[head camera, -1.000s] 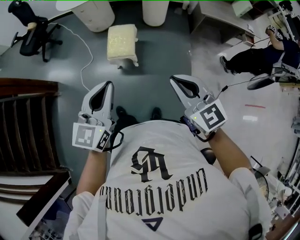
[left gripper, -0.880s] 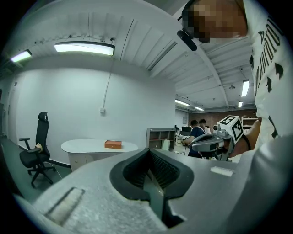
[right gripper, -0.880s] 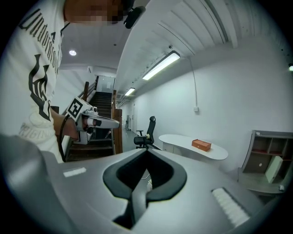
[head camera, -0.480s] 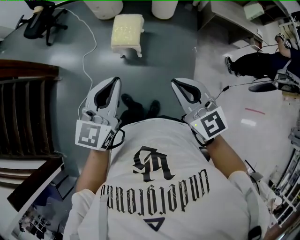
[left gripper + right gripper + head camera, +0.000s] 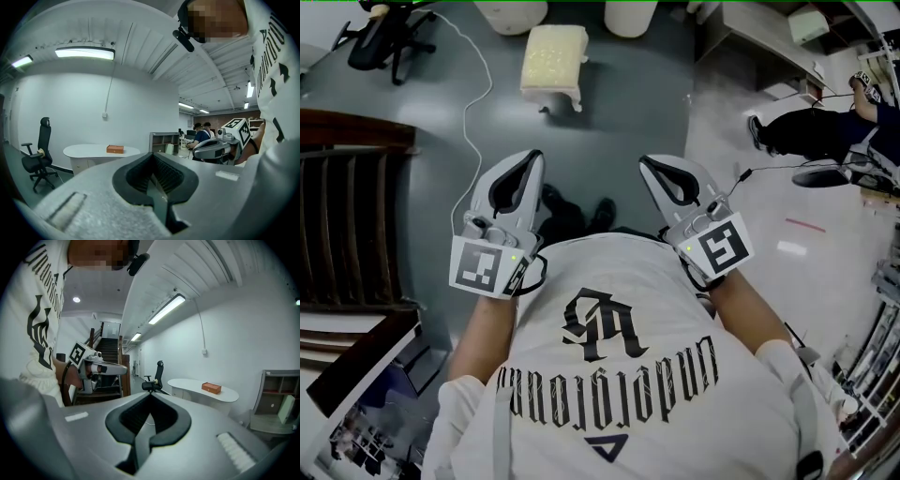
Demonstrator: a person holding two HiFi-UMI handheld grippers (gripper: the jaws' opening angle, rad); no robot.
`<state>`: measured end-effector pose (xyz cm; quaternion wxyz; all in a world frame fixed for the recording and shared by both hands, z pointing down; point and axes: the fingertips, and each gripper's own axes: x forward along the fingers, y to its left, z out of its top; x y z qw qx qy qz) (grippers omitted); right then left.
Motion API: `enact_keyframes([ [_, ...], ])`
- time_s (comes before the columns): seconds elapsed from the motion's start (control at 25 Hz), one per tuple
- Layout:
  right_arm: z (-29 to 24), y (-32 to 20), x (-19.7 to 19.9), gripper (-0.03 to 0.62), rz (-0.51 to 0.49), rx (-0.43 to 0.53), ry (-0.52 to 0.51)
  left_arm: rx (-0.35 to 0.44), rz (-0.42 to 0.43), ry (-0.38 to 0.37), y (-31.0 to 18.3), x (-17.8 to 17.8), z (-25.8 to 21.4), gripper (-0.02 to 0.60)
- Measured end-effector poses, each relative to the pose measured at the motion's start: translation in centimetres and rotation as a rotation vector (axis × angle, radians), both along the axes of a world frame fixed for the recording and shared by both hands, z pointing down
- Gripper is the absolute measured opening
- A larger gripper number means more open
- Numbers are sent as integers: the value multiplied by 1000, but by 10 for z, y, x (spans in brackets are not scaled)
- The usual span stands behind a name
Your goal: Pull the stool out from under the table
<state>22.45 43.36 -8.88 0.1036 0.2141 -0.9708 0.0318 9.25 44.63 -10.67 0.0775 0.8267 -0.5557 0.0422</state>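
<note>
The cream padded stool [image 5: 553, 58] stands on the grey floor at the top of the head view, just in front of the two white table bases [image 5: 512, 13]. Both grippers are held out level before the person's chest, well short of the stool. My left gripper [image 5: 528, 161] is shut with nothing in it, and its jaws [image 5: 152, 157] meet in its own view. My right gripper [image 5: 649, 165] is also shut and empty, its tips [image 5: 150, 397] closed together. The white table [image 5: 101, 151] bears an orange box [image 5: 115, 149]. Neither gripper view shows the stool.
A dark wooden staircase rail [image 5: 347, 225] fills the left. A black office chair [image 5: 384, 33] stands at top left, with a white cable [image 5: 473, 103] along the floor. Another person [image 5: 811, 127] sits at the right by a desk [image 5: 759, 33]. A shelf unit [image 5: 281, 408] stands beside the table.
The stool has slid a little higher in the head view, and the grippers have drifted slightly with the person. Both stay shut and empty.
</note>
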Motion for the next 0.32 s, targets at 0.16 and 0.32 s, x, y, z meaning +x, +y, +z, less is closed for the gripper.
enact_keyframes([
  [0.16,-1,-1,-1,2,-4,-4,0,0,2,5,0,1,0,6],
  [0.32,1,-1,-4,2,-6,-5,1,0,0,7,1,-2,2,6],
])
